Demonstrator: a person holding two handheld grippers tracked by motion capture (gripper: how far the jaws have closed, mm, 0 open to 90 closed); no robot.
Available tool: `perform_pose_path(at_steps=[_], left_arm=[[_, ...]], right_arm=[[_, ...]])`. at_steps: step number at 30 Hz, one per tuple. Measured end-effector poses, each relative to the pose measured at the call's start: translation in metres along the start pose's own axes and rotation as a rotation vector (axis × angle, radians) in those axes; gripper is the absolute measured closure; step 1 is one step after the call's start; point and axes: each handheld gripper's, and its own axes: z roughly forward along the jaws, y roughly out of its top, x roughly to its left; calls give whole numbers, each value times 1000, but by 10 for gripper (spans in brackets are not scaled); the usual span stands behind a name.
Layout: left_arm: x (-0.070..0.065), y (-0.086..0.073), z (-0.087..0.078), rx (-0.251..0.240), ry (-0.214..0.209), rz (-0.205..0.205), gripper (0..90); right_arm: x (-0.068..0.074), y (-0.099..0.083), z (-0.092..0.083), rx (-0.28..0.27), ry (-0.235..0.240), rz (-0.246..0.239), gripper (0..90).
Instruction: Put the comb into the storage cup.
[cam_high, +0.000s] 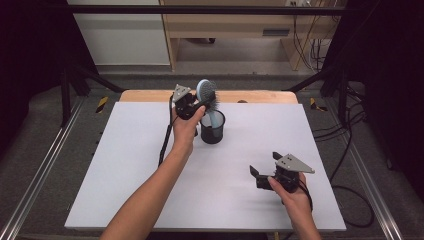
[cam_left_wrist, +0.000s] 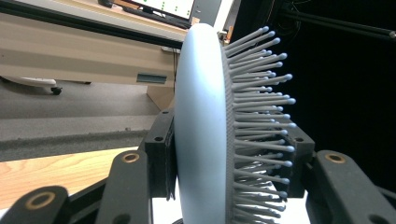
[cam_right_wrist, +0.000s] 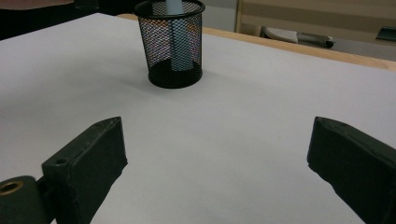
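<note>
Pale-blue plastic hairbrush (cam_high: 206, 93), head pinched between the left gripper (cam_high: 192, 106) jaws, handle down in the black mesh cup (cam_high: 212, 128) on the table (cam_high: 150, 165), wants a straight vertical move; right gripper (cam_high: 261, 176) jaws spread.

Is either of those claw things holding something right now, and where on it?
The left gripper clamps the blue hairbrush by its head; its handle stands in the mesh cup. The right gripper is open.

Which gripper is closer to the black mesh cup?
Left. The left gripper is shut on the hairbrush, whose handle stands in the black mesh cup. The right gripper waits open, well apart, nearer the person.
</note>
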Motion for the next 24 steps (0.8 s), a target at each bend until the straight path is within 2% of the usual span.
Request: perform_pose_path(at_steps=[24], left_arm=[[-1,-6,2,6,0,4,502]], right_arm=[[0,0,0,4,3,-1,47]])
